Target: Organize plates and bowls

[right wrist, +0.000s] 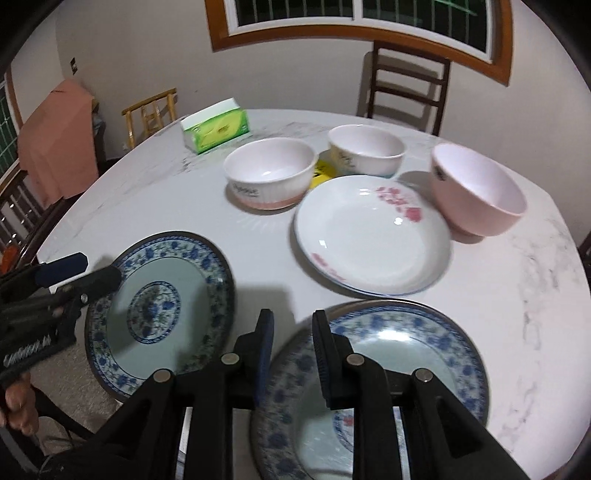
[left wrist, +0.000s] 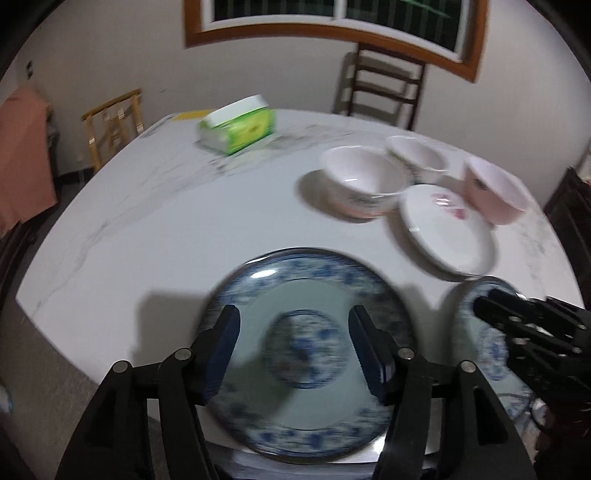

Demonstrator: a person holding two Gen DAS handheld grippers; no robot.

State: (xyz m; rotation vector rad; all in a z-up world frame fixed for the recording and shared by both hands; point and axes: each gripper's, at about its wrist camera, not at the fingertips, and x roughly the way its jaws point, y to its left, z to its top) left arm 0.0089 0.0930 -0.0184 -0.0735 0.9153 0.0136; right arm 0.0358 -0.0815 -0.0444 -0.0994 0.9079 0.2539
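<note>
bench (right wrist: 517, 295): white marble-look, rounded edge | room: wood-framed window (right wrist: 362, 22), dark chair (right wrist: 406, 85) behind | left gripper (left wrist: 293, 343) jaws apart over a blue-patterned plate (left wrist: 306, 398) | right gripper (right wrist: 291, 354) jaws nearly together, nothing between, over a second blue plate (right wrist: 424, 354) | bowls (right wrist: 269, 170) further back
</note>
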